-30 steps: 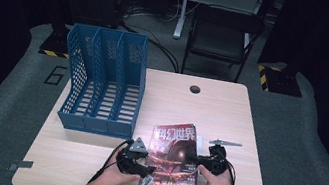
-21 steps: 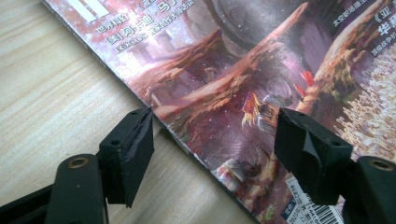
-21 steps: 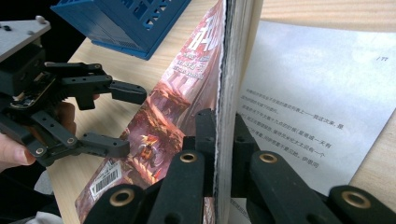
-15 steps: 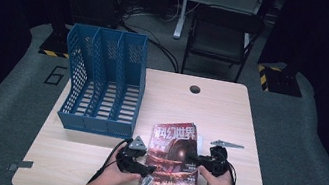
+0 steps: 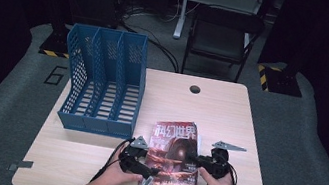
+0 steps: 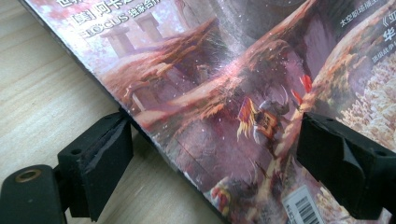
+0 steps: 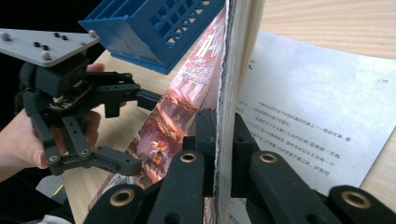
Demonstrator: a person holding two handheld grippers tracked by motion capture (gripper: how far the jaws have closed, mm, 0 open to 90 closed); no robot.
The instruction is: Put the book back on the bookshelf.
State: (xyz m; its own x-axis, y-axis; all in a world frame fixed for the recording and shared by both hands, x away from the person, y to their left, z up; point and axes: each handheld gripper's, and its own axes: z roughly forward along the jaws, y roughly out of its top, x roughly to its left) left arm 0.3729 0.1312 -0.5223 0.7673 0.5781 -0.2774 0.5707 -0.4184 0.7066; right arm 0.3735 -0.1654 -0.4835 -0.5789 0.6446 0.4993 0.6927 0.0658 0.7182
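Magazine (image 5: 172,162) lies at the near edge of the table (image 5: 230,113) in the high view, between the two hands, with the blue file rack (image 5: 103,82) well apart at the far left; the left gripper (image 5: 148,173) sits at its left edge and the right gripper (image 5: 197,163) at its right edge. In the left gripper view the jaws have just been opening and now stand wide and released, one pad off the cover's edge on the wood, the other over the cover, neither pressing. In the right gripper view the jaws are clenched on the magazine's edge (image 7: 229,116), lifting it on its side above a loose printed sheet (image 7: 308,126). By my reading, the step is a handover of the grip to the right hand; next comes raising the magazine upright and carrying it toward a rack slot without letting the pages fan.
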